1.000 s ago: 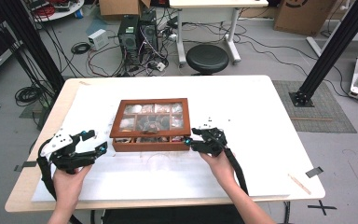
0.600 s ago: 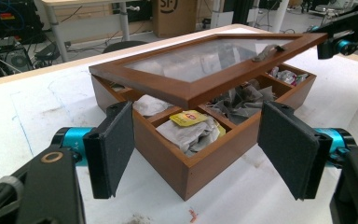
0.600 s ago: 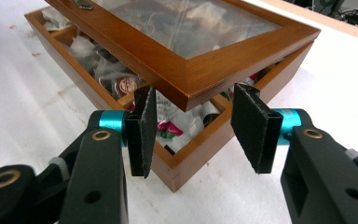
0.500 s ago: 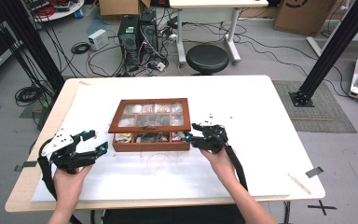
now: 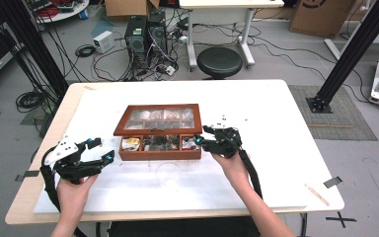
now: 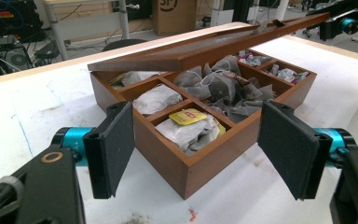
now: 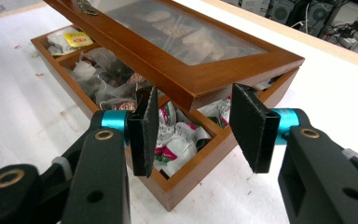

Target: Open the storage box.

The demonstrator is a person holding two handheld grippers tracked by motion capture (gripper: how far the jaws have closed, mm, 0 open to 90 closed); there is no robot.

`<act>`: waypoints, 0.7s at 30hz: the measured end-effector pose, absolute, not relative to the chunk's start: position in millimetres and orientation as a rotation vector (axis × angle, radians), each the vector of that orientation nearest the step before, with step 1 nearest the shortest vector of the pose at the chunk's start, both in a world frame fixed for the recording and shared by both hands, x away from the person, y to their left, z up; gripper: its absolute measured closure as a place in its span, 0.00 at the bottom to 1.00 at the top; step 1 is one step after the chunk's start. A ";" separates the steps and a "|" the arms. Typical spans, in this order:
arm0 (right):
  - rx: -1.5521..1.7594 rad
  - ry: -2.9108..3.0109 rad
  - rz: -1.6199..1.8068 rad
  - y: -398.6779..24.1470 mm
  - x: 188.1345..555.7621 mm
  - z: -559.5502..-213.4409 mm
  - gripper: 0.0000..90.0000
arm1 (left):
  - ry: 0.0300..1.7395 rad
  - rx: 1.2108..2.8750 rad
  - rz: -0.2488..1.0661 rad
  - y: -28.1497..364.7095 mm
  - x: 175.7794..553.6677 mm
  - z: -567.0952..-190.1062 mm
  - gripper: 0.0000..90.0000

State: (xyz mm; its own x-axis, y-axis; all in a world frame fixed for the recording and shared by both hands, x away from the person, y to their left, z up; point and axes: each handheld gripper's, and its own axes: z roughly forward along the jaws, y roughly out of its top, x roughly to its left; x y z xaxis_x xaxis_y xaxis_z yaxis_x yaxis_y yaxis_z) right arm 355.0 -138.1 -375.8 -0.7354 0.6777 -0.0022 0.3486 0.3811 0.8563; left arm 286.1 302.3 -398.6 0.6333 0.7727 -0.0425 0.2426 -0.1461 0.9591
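Hands came in from the near edge of the tabletop (image 5: 286, 128), each holding one tool. At the near left, the left tool (image 5: 107, 150) rested low over the white surface, its jaws spread wide with nothing between them; in the left gripper view the near left corner of the wooden box (image 6: 200, 154) stood just beyond the two black pads (image 6: 114, 149), which did not touch it. A clear plastic cup (image 5: 168, 173) stood on the tabletop near the front wall of the box, between the two hands.

At the near right, the right tool (image 5: 200, 144) was at the right front corner of the box. Its jaws had just been closing a little. In the right gripper view the corner of the lid (image 7: 186, 60) lay between the pads, and the pads stood on either side of it; whether they already pressed on the wood, I cannot tell for sure.

The box sat in the middle of the tabletop, a little to the left. Its lid, a brown frame with a glass pane, was raised at the front and tilted up toward the far side, so the near row of compartments lay open. Tea bags (image 6: 191, 128) filled these compartments, one with a yellow tag (image 6: 187, 116) in the near left compartment.

Farther away, beyond the far edge of the tabletop, a black round stool (image 5: 219, 61) stood on the floor.
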 end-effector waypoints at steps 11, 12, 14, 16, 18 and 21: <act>0.893 2.269 1.324 -138.5 359.0 -367.0 0.61 | 0.835 1.705 0.570 301.6 286.3 -398.7 0.31; 0.894 2.266 1.328 -138.4 359.6 -365.3 0.61 | 0.835 1.705 0.570 301.5 286.3 -398.7 0.31; 0.895 2.262 1.329 -138.3 360.1 -364.4 0.61 | 0.835 1.705 0.570 301.5 286.3 -398.7 0.31; 0.892 2.259 1.331 -138.5 361.0 -363.0 0.61 | 0.834 1.705 0.570 301.5 286.3 -398.7 0.31; 0.897 2.251 1.341 -138.4 362.1 -361.0 0.61 | 0.835 1.705 0.570 301.5 286.2 -398.7 0.31; 0.904 2.248 1.349 -138.8 363.4 -359.0 0.61 | 0.835 1.704 0.567 301.3 286.2 -398.8 0.31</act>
